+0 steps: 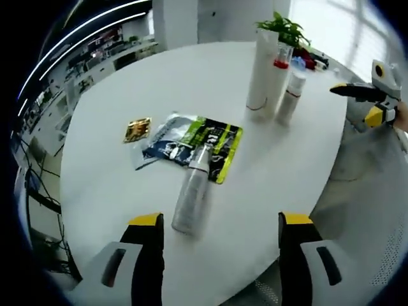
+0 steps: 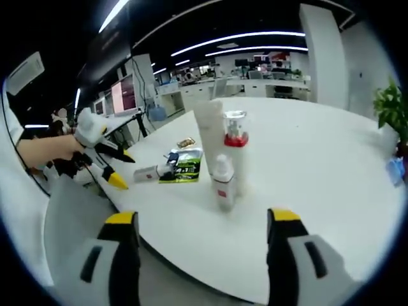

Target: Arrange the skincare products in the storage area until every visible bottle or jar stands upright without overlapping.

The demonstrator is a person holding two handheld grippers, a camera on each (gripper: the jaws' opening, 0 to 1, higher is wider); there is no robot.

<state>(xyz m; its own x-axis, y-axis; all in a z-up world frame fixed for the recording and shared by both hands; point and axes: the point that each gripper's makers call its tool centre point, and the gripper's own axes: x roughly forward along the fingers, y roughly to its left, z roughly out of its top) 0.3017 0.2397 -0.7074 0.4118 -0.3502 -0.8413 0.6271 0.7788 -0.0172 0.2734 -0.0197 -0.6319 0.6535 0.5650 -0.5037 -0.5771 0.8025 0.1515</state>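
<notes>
A silvery bottle [image 1: 190, 194] [image 2: 155, 171] lies on its side, its cap end resting on flat sachets [image 1: 204, 141] [image 2: 185, 166]. Farther back, three items stand upright close together: a tall white tube [image 1: 261, 71] [image 2: 210, 132], a clear bottle with a red collar [image 1: 281, 69] [image 2: 235, 145] and a small white bottle [image 1: 290, 97] [image 2: 223, 183]. My left gripper [image 1: 221, 220] [image 2: 121, 169] is open, just short of the lying bottle. My right gripper [image 2: 203, 217] [image 1: 357, 103] is open off the table edge, facing the upright group.
A gold sachet [image 1: 137, 129] [image 2: 186, 142] lies beside the other sachets on the round white table [image 1: 191, 83] [image 2: 319, 153]. A potted plant [image 1: 284, 29] [image 2: 392, 105] stands at the table's far side. A hand [image 2: 44, 150] holds the left gripper. Office desks fill the background.
</notes>
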